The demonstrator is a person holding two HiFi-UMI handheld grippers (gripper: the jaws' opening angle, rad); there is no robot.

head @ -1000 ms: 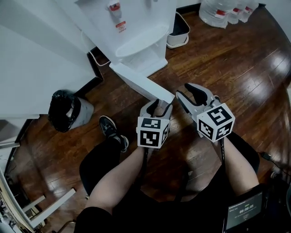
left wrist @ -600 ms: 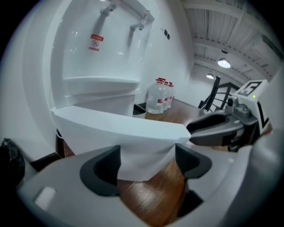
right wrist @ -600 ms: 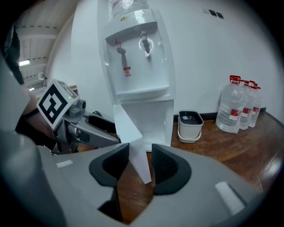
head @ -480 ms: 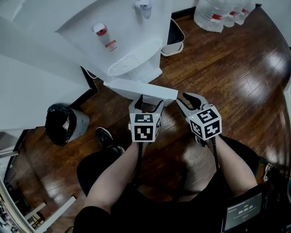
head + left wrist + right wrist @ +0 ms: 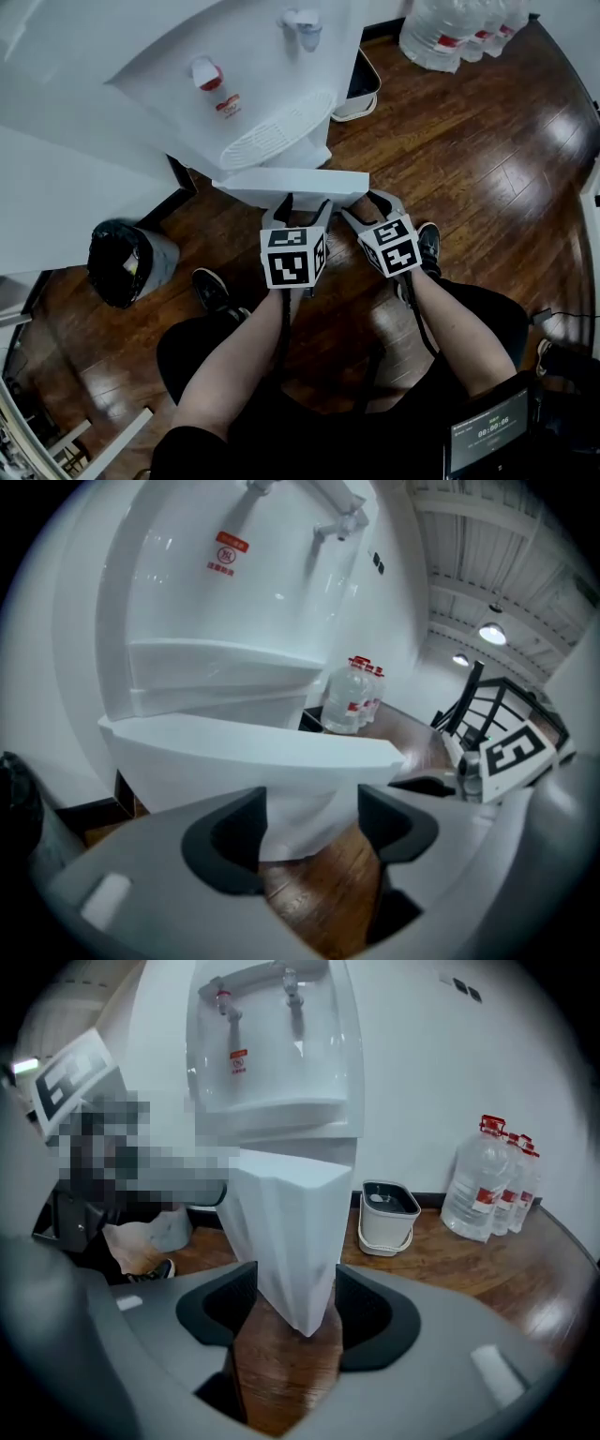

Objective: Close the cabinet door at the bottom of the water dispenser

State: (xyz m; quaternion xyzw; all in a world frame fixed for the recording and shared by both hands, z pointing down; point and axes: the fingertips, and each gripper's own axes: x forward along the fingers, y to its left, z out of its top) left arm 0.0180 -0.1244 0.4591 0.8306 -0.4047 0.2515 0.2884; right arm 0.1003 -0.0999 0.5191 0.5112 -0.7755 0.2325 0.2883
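White door (image 5: pixel 291 183) sticks out from the bottom of the dispenser (image 5: pixel 272 84), in the upper middle of the head view. It is not shut (it swings out over the brown wood floor (image 5: pixel 487 141)). Two bare arms (image 5: pixel 244 366) reach up from the lower edge of the frame, side by side. Both point forward and tip down at the door.

The left gripper (image 5: pixel 302 204) sits in the middle of the frame, right up at the door's flat face. Its jaws are closing but a gap is left. The door shows just past that gap, and the pads squeeze nothing.

The right gripper (image 5: pixel 367 202) is close beside it, to the right. Its jaws are opening. The door's thin end stands between them, not pinched.
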